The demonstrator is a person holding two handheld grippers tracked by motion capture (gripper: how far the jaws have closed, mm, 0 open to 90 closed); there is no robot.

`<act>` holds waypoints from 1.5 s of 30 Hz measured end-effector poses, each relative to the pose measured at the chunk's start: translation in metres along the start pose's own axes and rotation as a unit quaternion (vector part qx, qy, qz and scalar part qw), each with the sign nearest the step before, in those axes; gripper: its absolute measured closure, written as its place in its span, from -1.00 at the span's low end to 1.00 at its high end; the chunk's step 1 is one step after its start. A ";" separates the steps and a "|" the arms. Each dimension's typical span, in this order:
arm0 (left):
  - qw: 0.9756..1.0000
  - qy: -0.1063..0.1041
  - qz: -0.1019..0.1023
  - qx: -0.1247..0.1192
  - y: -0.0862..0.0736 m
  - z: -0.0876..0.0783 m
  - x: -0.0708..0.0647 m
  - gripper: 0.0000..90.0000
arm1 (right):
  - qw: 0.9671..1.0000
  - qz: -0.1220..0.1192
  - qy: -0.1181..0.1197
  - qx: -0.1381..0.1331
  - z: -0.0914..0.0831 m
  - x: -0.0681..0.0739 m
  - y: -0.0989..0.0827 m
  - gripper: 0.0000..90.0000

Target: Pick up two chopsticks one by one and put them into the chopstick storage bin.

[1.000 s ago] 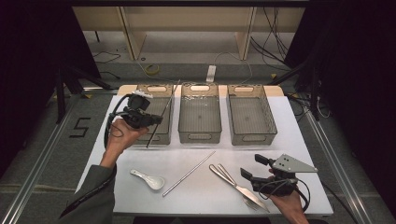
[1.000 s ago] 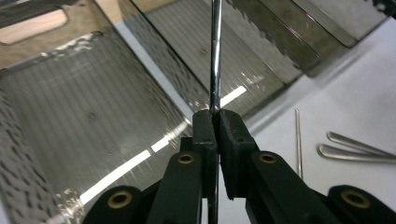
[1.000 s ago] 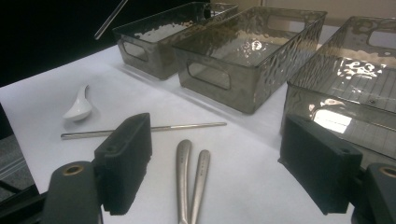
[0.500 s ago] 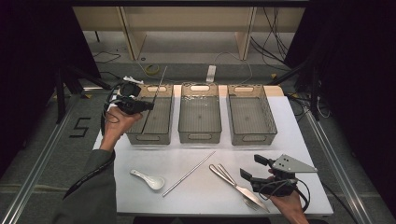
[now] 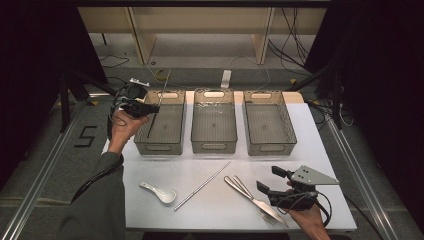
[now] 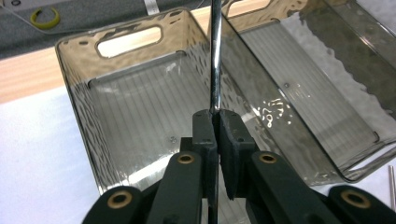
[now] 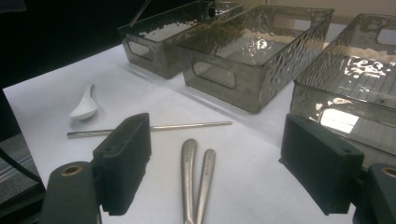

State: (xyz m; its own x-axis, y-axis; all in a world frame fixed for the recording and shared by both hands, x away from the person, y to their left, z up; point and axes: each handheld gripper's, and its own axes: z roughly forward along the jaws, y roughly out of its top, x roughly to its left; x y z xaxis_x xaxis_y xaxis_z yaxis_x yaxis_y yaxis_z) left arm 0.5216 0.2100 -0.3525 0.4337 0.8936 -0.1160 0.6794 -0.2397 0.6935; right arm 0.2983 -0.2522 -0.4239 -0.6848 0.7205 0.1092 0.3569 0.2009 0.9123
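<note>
My left gripper point(image 5: 151, 108) is shut on a thin metal chopstick point(image 5: 161, 99), held over the left grey bin point(image 5: 159, 147). In the left gripper view the pads point(image 6: 206, 133) pinch the chopstick point(image 6: 215, 56), which rises past the bin's far rim point(image 6: 126, 28). Its lower end seems to dip inside the bin. My right gripper point(image 5: 272, 180) stands open near the table's front right, just right of a fork and a knife point(image 5: 251, 195). Their two handles point(image 7: 195, 179) lie on the table between its wide-apart jaws, untouched.
A second metal chopstick point(image 5: 202, 185) and a white spoon point(image 5: 159, 192) lie on the white table top point(image 5: 310, 135) toward the front. The middle bin point(image 5: 214, 120) and right bin point(image 5: 267, 120) stand in a row beside the left one. Dark floor and cables lie beyond.
The left hand has carried the chopstick farther from the person, along the left bin's left side. The right gripper has stayed where it was.
</note>
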 end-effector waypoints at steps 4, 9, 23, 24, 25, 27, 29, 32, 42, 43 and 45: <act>1.000 0.007 -0.005 0.003 -0.006 0.006 0.005 0.89 | 1.000 0.000 0.001 -0.001 0.000 0.000 0.000 -0.44; 1.000 0.011 -0.013 0.008 -0.013 0.013 0.011 0.89 | 1.000 -0.001 0.000 -0.001 0.000 0.000 0.000 -0.44; 0.999 0.020 -0.029 0.014 -0.026 0.021 0.021 0.88 | 1.000 -0.001 0.001 0.001 0.000 0.001 0.000 -0.44; 0.999 0.022 -0.026 0.019 -0.027 0.022 0.021 0.88 | 1.000 -0.002 0.001 0.001 0.000 0.000 0.000 -0.44; 0.999 0.025 -0.024 0.024 -0.029 0.024 0.022 0.88 | 1.000 0.000 0.000 0.000 0.000 0.000 0.000 -0.44; 0.999 0.026 -0.030 0.025 -0.031 0.026 0.023 0.88 | 1.000 0.000 0.000 0.000 0.000 0.000 0.000 -0.44; 0.999 0.028 -0.032 0.027 -0.033 0.027 0.025 0.88 | 1.000 -0.001 0.000 0.000 0.000 0.000 0.000 -0.44; 0.998 0.037 -0.032 0.042 -0.035 0.031 0.024 0.88 | 1.000 -0.001 0.000 0.002 0.001 0.000 0.000 -0.44; 0.996 0.054 -0.061 0.022 -0.037 0.025 0.026 0.42 | 1.000 0.000 0.000 0.002 0.001 0.000 0.000 -0.44; 0.996 0.049 -0.066 0.015 -0.037 0.022 0.024 0.33 | 1.000 -0.001 -0.001 0.002 0.001 0.000 0.000 -0.44; 0.997 0.037 -0.069 0.006 -0.039 0.015 0.017 0.17 | 1.000 -0.001 -0.001 0.003 0.001 0.000 0.000 -0.44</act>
State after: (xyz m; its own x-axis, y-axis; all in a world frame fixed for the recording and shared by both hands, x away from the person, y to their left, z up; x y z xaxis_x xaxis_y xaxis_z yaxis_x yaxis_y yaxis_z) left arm 0.5113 0.2289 -0.3926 0.2917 0.9437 -0.1562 0.7371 -0.1177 0.6655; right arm 0.2986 -0.2518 -0.4243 -0.6838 0.7219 0.1060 0.3585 0.2060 0.9105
